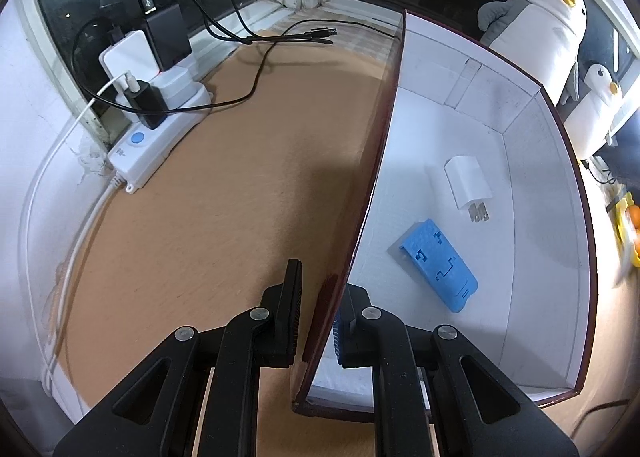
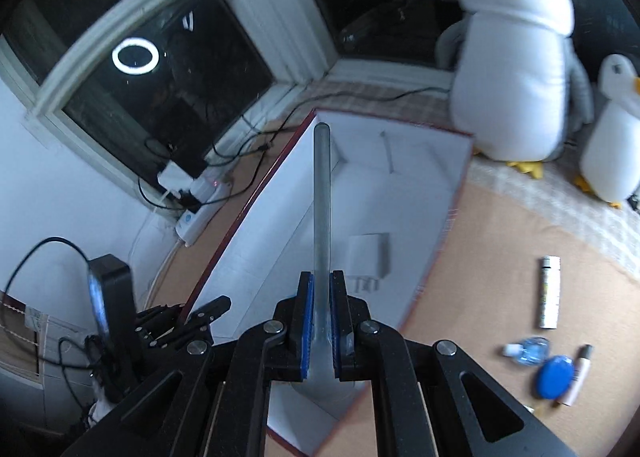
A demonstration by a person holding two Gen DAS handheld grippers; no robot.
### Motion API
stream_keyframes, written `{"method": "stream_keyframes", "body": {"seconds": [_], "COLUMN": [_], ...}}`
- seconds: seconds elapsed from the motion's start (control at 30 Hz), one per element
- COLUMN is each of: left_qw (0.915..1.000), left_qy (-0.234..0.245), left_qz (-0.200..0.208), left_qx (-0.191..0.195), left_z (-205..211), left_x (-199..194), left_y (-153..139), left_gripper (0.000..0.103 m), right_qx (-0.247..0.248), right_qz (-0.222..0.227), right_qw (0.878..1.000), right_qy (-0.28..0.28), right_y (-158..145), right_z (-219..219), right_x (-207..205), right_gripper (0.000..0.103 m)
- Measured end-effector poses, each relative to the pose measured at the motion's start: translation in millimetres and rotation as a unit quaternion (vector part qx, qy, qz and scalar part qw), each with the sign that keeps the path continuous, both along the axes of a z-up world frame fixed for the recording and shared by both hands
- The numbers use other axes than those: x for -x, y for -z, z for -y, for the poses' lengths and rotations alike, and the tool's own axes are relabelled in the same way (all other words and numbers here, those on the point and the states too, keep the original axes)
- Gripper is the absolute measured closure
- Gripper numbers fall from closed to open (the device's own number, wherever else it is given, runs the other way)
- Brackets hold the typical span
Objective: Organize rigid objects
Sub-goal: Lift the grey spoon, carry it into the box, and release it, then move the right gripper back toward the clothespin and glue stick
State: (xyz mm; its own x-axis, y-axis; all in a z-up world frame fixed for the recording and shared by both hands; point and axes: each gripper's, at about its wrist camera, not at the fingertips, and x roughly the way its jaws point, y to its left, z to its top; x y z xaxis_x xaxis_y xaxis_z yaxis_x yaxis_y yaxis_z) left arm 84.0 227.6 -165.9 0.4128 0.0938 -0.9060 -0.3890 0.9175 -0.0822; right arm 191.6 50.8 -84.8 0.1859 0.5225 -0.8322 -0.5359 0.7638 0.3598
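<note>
Right gripper (image 2: 319, 321) clamped fully shut on a long grey metal bar with a flattened end (image 2: 322, 217), pinched near that end between the blue pads; long axis running straight ahead from the jaws toward the far side. Held above the shallow white-lined box with a dark red rim (image 2: 424, 193), over its near half, not yet touching the floor of it as far as can be judged.

Left gripper (image 1: 318, 317) nearly closed on the box's left wall (image 1: 384, 129), one finger outside and one inside, steadying it.

Already inside: a white plug-in charger cube (image 1: 466, 181) and a blue ridged plastic clip (image 1: 438, 265).

Lying loose on the tan tabletop (image 2: 492, 241), right of the box and well apart: a white cylindrical tube (image 2: 549, 291), a blue oval case (image 2: 554, 377). Right gripper plainly the nearer one for lowering the bar lengthwise along the box.
</note>
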Motion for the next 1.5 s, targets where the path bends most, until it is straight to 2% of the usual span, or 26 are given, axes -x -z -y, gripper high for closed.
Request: {"method": "stream_keyframes", "body": {"seconds": [0.27, 0.53, 0.67, 0.73, 0.8, 0.87, 1.23, 1.5], "left_qw": [1.0000, 1.0000, 1.0000, 1.0000, 1.0000, 1.0000, 0.9999, 0.9999], "left_qy": [0.004, 0.004, 0.004, 0.004, 0.004, 0.004, 0.003, 0.001], "left_qz": [0.000, -0.004, -0.007, -0.008, -0.007, -0.007, -0.008, -0.007], "left_qx": [0.004, 0.004, 0.004, 0.004, 0.003, 0.002, -0.007, -0.014], "left_z": [-2.3, -2.6, -2.3, -2.2, -2.1, -1.6, 1.4, 3.8], "left_x": [-2.1, -4.0, -4.6, -5.2, -5.2, -5.6, -3.5, 0.4], "left_y": [1.4, 5.0, 6.7, 6.8, 6.6, 6.1, 2.7, -2.8], "left_gripper": [0.091, 0.091, 0.091, 0.091, 0.091, 0.091, 0.091, 0.091], "right_qx": [0.051, 0.079, 0.082, 0.082, 0.080, 0.079, 0.056, 0.026], "right_qz": [-0.030, -0.028, -0.024, -0.022, -0.017, -0.007, 0.022, 0.036], "right_qw": [0.998, 0.996, 0.996, 0.996, 0.996, 0.996, 0.998, 0.999], "right_qy": [-0.022, -0.032, -0.037, -0.037, -0.035, -0.033, -0.024, -0.001], "right_y": [48.3, 69.2, 69.5, 68.9, 67.3, 64.0, 40.7, 20.6], "right_z": [-43.2, -57.1, -59.5, -59.3, -58.8, -58.0, -43.9, -9.0], "right_x": [-8.5, -8.8, -7.0, -6.2, -4.7, -2.6, 3.6, 6.5], "right_gripper": [0.096, 0.096, 0.096, 0.091, 0.072, 0.063, 0.061, 0.061]}}
